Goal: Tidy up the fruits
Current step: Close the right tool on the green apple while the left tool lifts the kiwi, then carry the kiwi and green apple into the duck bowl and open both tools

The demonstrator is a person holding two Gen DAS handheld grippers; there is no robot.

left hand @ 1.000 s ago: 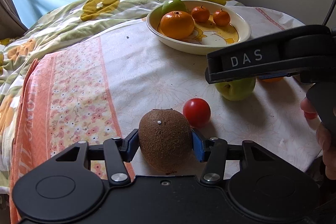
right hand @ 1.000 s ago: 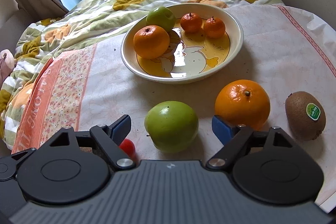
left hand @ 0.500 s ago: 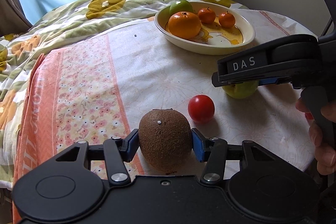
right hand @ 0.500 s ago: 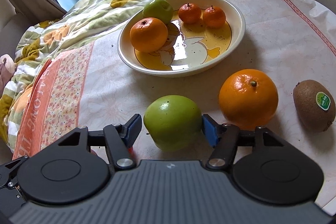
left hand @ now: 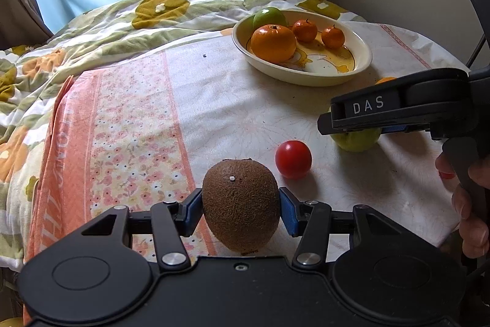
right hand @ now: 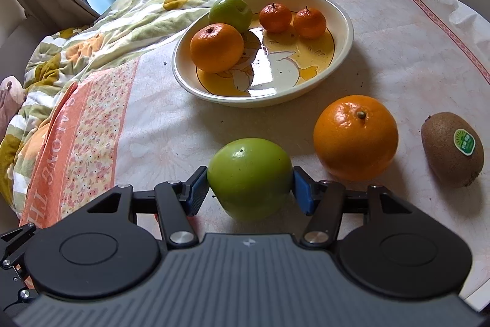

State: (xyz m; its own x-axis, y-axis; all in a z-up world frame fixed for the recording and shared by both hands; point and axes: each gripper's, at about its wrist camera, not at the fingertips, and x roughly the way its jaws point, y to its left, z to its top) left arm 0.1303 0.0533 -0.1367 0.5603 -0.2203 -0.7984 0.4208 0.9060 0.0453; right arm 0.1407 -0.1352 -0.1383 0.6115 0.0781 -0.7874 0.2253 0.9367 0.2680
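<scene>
My left gripper [left hand: 241, 209] is shut on a brown kiwi [left hand: 241, 206] and holds it above the table's near edge. My right gripper [right hand: 249, 189] is shut on a green apple [right hand: 249, 177]; that apple also shows in the left wrist view [left hand: 356, 140] under the right gripper's body. A cream bowl [right hand: 340, 51] farther back holds a large orange [right hand: 216, 47], a green apple [right hand: 230, 9] and two small mandarins [right hand: 275, 17]. On the cloth lie a large orange [right hand: 355, 137], a stickered kiwi [right hand: 452, 149] and a red tomato [left hand: 293, 154].
The round table has a white cloth with an orange floral band [left hand: 131, 131] on the left. A flowered quilt [left hand: 92, 29] lies behind it, with a blue curtain and a wall beyond. The table edge runs close on the right [right hand: 477, 281].
My right gripper's jaws have closed from wide open onto the green apple. My left gripper, still holding the kiwi, has drawn back and leftward, so the bowl looks farther away.
</scene>
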